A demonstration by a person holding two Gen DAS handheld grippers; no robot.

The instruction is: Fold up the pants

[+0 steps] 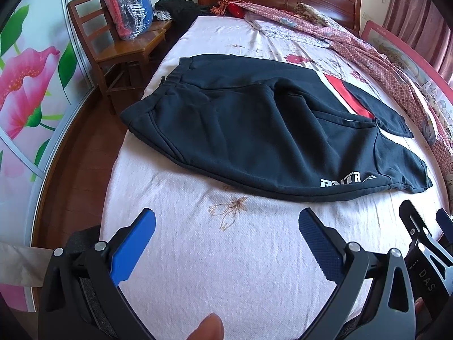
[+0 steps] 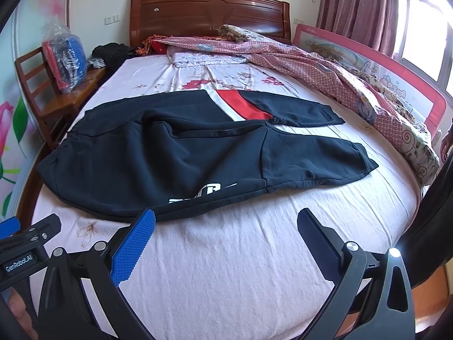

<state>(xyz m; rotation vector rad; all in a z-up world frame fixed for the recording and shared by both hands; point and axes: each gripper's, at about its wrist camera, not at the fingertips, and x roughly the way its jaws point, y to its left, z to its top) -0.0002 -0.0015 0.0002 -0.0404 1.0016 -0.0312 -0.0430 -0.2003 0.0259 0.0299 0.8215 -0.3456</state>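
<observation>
— Where are the pants?

— The dark track pants [image 2: 181,153] lie flat across the middle of my bed's pink floral sheet [image 2: 240,255], waistband toward the bed's left edge, cuffs toward the right edge. The two legs part a little; the far one shows a red and white stripe [image 2: 246,107], the near one a white printed logo [image 1: 342,182] close to its hem.

— And your grippers?

— Neither touches the cloth. My left gripper [image 1: 226,235] hovers over bare sheet near the foot edge, fingers spread wide, nothing between them. My right gripper [image 2: 226,232] is likewise wide apart and empty, its blue pad [image 2: 133,246] just short of the pants' near hem.

— What else is around?

— A rumpled patterned quilt [image 2: 325,68] along the right edge beside a pink bed rail [image 2: 368,62], the wooden headboard [image 2: 209,14] beyond, and a wooden chair [image 1: 119,51] off the left edge holding a plastic-wrapped bundle [image 1: 130,8].
</observation>
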